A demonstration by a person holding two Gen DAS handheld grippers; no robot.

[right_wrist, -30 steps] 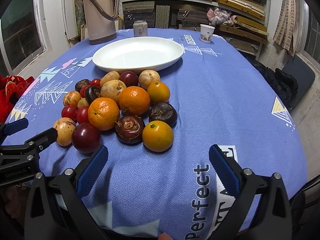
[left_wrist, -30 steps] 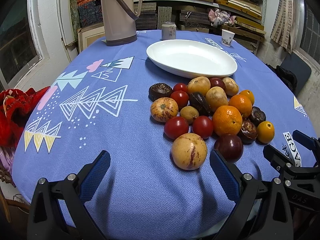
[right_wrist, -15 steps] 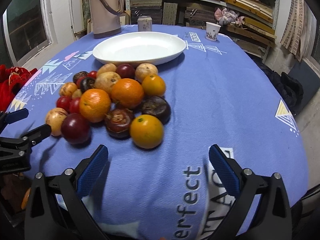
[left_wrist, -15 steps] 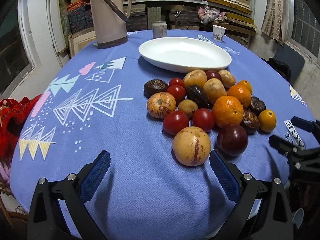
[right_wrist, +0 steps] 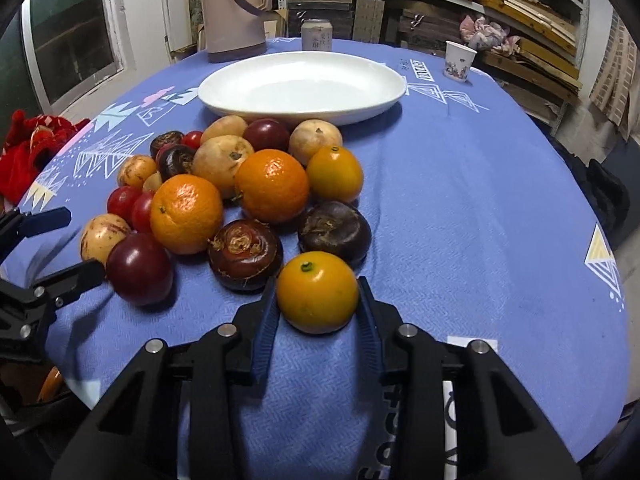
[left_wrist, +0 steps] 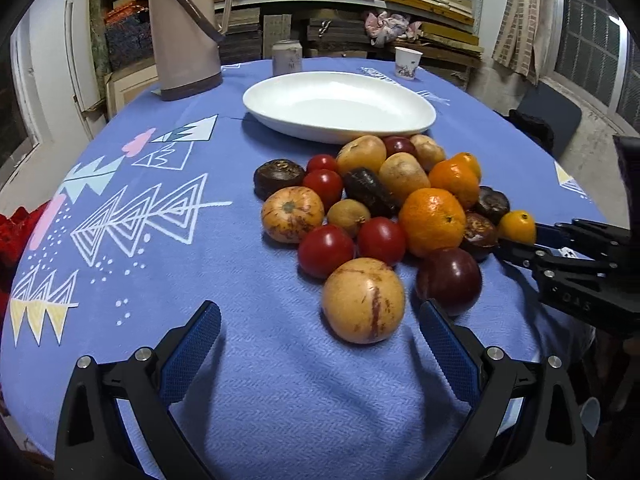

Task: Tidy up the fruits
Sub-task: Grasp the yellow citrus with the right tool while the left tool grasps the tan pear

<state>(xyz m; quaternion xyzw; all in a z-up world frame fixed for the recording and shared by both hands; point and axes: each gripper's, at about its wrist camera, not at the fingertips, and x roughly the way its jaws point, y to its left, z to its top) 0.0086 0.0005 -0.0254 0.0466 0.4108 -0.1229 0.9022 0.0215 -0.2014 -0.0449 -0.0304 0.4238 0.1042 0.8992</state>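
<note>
A pile of mixed fruit lies on the blue tablecloth (right_wrist: 460,184) in front of an empty white oval plate (right_wrist: 300,114). My right gripper (right_wrist: 318,300) is shut on a small yellow-orange citrus (right_wrist: 317,291) at the pile's near right edge; both blue pads press its sides. In the left wrist view that citrus (left_wrist: 517,226) sits between the right gripper's fingers (left_wrist: 520,240). My left gripper (left_wrist: 319,314) stands open over the cloth, just short of a pale yellow streaked fruit (left_wrist: 363,300) and a dark red plum (left_wrist: 449,280). Oranges (right_wrist: 186,212), tomatoes (left_wrist: 325,250) and dark brown fruits (right_wrist: 245,254) fill the rest.
A beige thermos jug (left_wrist: 186,28), a small tin (left_wrist: 287,56) and a paper cup (left_wrist: 408,62) stand behind the plate. Shelves of boards fill the back wall. Red cloth (right_wrist: 28,148) lies off the table's left edge. Blue cloth stretches bare to the right of the pile.
My right gripper moved forward and down to the yellow-orange citrus and shut on it. The left gripper stayed open and rolled slightly, hardly shifting.
</note>
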